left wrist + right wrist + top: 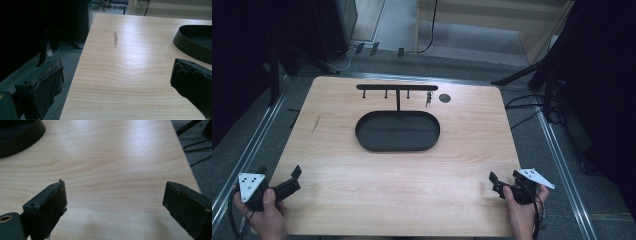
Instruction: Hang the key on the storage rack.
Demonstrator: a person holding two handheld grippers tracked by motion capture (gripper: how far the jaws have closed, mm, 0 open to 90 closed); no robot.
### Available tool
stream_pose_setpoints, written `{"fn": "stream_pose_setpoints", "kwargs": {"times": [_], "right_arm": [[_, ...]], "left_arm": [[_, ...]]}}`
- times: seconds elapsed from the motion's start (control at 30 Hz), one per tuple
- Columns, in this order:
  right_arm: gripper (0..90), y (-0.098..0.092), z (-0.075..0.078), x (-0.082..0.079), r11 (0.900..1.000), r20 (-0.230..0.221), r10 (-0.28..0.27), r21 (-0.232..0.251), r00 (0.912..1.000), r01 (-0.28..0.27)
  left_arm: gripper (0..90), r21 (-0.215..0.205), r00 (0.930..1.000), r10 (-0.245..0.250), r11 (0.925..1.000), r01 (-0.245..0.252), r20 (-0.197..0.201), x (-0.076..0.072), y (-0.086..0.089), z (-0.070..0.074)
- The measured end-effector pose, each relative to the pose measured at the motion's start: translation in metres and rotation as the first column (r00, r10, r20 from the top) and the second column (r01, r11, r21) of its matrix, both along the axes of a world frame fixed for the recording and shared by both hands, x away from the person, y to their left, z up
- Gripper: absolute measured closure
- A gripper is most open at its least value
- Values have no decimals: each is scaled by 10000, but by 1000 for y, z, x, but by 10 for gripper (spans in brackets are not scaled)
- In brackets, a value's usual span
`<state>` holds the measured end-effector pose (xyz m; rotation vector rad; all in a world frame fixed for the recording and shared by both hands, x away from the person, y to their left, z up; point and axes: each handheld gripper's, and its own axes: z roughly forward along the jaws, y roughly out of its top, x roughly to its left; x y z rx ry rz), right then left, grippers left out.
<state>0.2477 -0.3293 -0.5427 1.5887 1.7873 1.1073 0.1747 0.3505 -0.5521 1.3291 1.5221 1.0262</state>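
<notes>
A black oval tray [397, 131] lies in the middle of the wooden table [362, 175]. Behind it stands a black T-shaped rack [397, 88] with several pegs, and a small key-like item [428, 99] hangs from its right end. My left gripper [292, 181] is at the table's front left corner, held in a hand; its jaws are open and hold nothing [116, 85]. At the front right my right gripper [496, 184] also stands open over bare wood [115, 202]. The tray's rim shows in the left gripper view [190, 47] and the right gripper view [20, 137].
A round black hole [444, 97] sits in the tabletop right of the rack. A grey scuff mark [115, 39] marks the wood near the left edge. Dark stands and cables [532, 75] surround the table on a grey floor.
</notes>
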Motion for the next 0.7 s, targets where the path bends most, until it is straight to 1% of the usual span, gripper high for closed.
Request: {"fn": "stream_pose_setpoints", "kwargs": {"times": [0.03, 0.07, 0.1, 0.13, 0.17, 0.2, 0.27, 0.3, 0.33, 0.37, 0.4, 0.43, 0.47, 0.5, 0.53, 0.57, 0.7], "right_arm": [[60, -5, -1, -7, 10000, 122, 34, 3, 9999, -34], [60, -5, -1, -7, 10000, 122, 34, 3, 9999, -34], [70, -11, 1, -13, 9999, 355, -72, 76, 9993, 69], [72, -13, 2, -14, 9998, 433, -175, 103, 9989, 171], [72, -17, 1, -16, 9985, 503, -376, 405, 9980, 356], [72, -17, 1, -16, 9985, 503, -376, 405, 9980, 356], [74, -21, 0, -17, 9935, 710, -798, 873, 9943, 735], [79, -23, 0, -17, 9909, 758, -953, 1024, 9926, 873], [86, -23, -2, -17, 9885, 788, -1083, 1147, 9910, 989], [95, -24, -3, -16, 9856, 683, -1221, 1255, 9902, 1128], [106, -23, -3, -15, 9850, 680, -1279, 1248, 9895, 1188], [124, -21, -4, -16, 9860, 688, -1338, 1091, 9886, 1259], [124, -21, -4, -16, 9860, 688, -1338, 1091, 9886, 1259], [125, -18, -4, -15, 9894, 641, -1204, 888, 9907, 1145], [125, -18, -4, -15, 9894, 641, -1204, 888, 9907, 1145], [128, -16, -4, -14, 9917, 605, -1111, 715, 9920, 1067], [132, -16, -4, -15, 9915, 618, -1105, 765, 9920, 1057]], "left_arm": [[0, -18, 10000, 0, 10000, 0, 1, 0, 0, 0], [0, -20, 10000, 1, 10000, -1, 0, 0, 0, 0], [0, -16, 10000, -2, 10000, 2, -6, 0, 0, 0], [0, -6, 10000, -2, 10000, 2, -14, 0, 0, 0], [0, -4, 10000, 2, 10000, -2, -28, 0, 0, 0], [0, -4, 10000, 2, 10000, -2, -28, 0, 0, 0], [0, -24, 10000, 14, 10000, -14, -42, 0, 0, 0], [0, -46, 10000, 21, 10000, -21, -47, 0, 0, 0], [0, -49, 10000, 16, 10000, -16, -58, 1, 0, 0], [0, -46, 10000, 12, 10000, -12, -67, 1, 1, 0], [0, -67, 10000, 2, 10000, -2, -62, 1, 1, 0], [0, -82, 10000, 6, 10000, -6, -78, 0, 1, 0], [0, -82, 10000, 6, 10000, -6, -78, 0, 1, 0], [0, -113, 10000, 25, 9999, -25, -55, 1, 1, 0], [0, -113, 10000, 25, 9999, -25, -55, 1, 1, 0], [0, -122, 10000, 30, 9999, -30, -56, 1, 1, 0], [0, -114, 10000, 43, 9999, -44, -90, 1, 1, 0]]}}
